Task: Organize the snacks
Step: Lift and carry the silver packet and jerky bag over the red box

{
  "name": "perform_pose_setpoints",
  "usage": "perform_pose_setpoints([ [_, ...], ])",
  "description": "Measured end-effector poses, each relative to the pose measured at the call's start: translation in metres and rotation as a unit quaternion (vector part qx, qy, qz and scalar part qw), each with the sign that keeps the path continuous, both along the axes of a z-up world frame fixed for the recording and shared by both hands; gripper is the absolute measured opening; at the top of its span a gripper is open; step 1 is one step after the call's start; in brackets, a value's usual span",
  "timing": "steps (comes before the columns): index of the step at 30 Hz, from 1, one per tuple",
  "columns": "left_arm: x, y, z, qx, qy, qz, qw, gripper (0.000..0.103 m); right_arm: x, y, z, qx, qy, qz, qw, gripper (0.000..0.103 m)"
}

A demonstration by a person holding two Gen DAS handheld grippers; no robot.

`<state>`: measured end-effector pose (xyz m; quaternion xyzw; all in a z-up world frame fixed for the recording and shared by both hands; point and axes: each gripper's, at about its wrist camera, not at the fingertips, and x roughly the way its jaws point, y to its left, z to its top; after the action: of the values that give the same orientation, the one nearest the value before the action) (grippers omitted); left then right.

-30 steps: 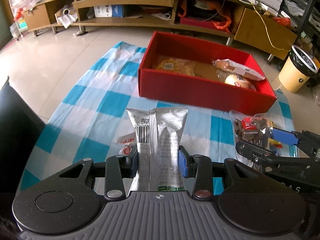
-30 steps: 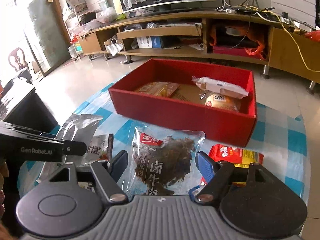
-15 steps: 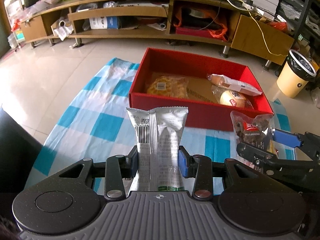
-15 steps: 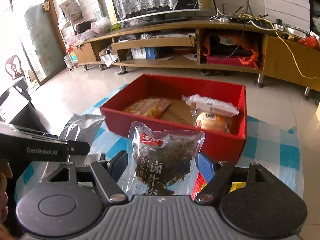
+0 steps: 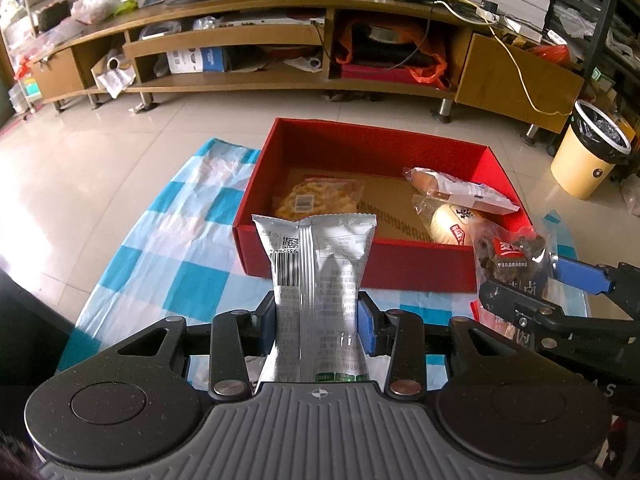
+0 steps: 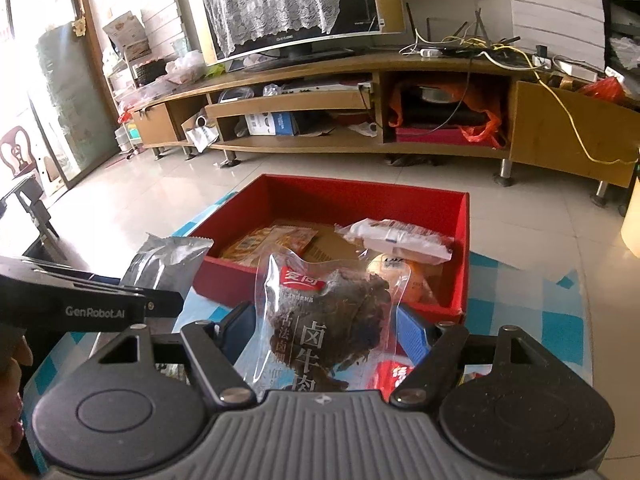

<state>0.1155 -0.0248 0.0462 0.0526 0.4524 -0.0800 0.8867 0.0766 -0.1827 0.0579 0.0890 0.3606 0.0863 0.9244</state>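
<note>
Television (image 6: 296, 4) only in right view; bin (image 5: 588, 152) only in left.

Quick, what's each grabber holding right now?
Left gripper: shut on the silver snack packet.
Right gripper: shut on the clear pouch of dark braised meat.

The left gripper (image 5: 318, 320) points down and forward, its blue pads (image 5: 366, 330) pressed against both sides of a silver packet (image 5: 318, 276) that stands upright between them. Just to its right, the right gripper (image 6: 320, 332) is tilted less steeply, its jaws set wider and clamped on a clear pouch of dark meat (image 6: 332, 320). Both are side by side, lifted off the cloth.
</note>
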Motion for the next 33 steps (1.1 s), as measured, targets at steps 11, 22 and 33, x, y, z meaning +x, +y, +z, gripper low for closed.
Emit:
perform_pose_setpoints([
  [11, 0.013, -0.007, 0.001, 0.001, -0.004, -0.002, 1.0000, 0.048, 0.012, -0.003, 0.000, -0.005, -0.001, -0.005, 1.000, 0.074],
  [22, 0.023, -0.011, 0.001, 0.004, -0.005, -0.004, 1.0000, 0.048, 0.019, -0.006, 0.000, -0.006, -0.002, -0.009, 1.000, 0.074],
  [33, 0.033, -0.014, 0.001, 0.006, -0.007, -0.003, 1.0000, 0.048, 0.028, -0.012, 0.001, -0.009, -0.004, -0.016, 1.000, 0.074],
])
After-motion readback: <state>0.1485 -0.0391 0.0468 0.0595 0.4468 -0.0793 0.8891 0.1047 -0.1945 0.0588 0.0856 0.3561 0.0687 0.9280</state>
